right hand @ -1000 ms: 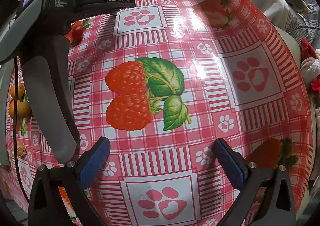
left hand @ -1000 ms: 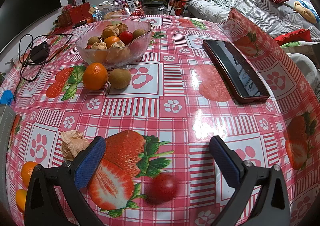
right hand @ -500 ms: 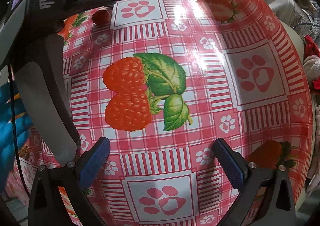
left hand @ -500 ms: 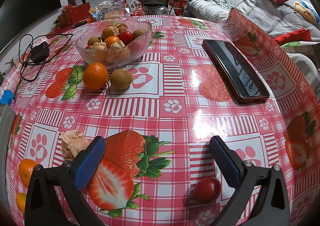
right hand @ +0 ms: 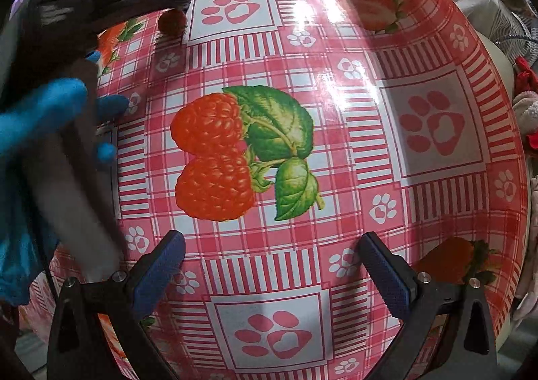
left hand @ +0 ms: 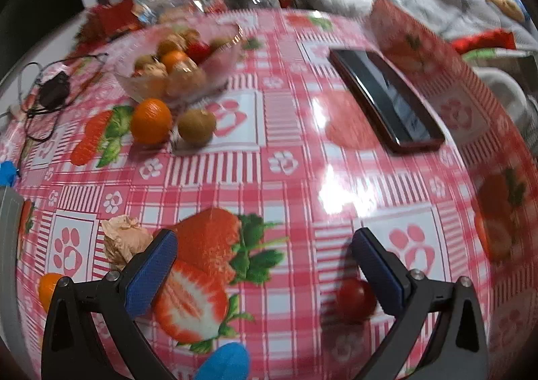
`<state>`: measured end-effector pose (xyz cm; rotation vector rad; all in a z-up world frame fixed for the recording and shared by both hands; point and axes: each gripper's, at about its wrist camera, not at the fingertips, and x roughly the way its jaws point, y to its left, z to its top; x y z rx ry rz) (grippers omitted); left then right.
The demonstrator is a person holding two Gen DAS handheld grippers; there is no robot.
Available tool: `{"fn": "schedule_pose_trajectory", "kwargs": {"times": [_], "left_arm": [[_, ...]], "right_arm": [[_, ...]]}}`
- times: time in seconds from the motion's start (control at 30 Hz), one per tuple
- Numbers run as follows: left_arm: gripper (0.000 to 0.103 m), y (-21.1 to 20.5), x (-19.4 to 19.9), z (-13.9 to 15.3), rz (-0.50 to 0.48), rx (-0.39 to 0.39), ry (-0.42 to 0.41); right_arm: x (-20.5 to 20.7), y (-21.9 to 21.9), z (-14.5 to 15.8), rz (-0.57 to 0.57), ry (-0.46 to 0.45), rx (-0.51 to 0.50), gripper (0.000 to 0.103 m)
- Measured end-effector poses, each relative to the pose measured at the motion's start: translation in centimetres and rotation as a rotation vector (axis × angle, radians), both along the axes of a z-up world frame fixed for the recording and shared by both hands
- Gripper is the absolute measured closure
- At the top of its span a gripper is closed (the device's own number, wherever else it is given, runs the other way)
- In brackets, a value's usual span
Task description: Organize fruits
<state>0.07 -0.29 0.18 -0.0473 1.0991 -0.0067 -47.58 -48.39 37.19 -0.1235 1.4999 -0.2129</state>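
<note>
Right now your left gripper (left hand: 264, 247) is spread wide and holds nothing, its blue pads low over the pink checked tablecloth (left hand: 289, 178). A small red tomato (left hand: 355, 296) sits on the cloth just inside the right-hand pad (left hand: 376, 265), at lower right of the left wrist view; whether they touch is unclear. Toward the upper left, an orange (left hand: 151, 121) and a brown fruit (left hand: 196, 126) lie just in front of the glass bowl (left hand: 215, 77) already piled with fruit. A phone (left hand: 386, 97) lies at upper right. Your right gripper (right hand: 272, 252) is likewise spread and empty, hovering over a printed raspberry. At its left, your blue-gloved hand (right hand: 40, 118) wraps the other tool's handle.
</note>
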Motion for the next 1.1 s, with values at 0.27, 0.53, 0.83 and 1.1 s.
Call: {"fn": "schedule_pose_trajectory", "kwargs": {"times": [0.27, 0.53, 0.83, 1.1], "left_arm": [[0.000, 1.4, -1.9, 4.8, -0.126, -0.138, 0.029], [0.000, 10.3, -9.4, 6.7, -0.085, -0.101, 0.125], [0.000, 17.7, -15.4, 1.3, -0.009, -0.095, 0.349], [0.000, 21.3, -16.6, 0.4, 0.002, -0.002, 0.318]], "right_arm": [[-0.1, 0.0, 0.0, -0.011, -0.014, 0.000, 0.000], [-0.1, 0.0, 0.0, -0.011, -0.007, 0.000, 0.000], [1.0, 1.1, -0.1, -0.056, 0.061, 0.018, 0.000], [1.0, 5.6, -0.5, 0.020, 0.094, 0.084, 0.000]]}}
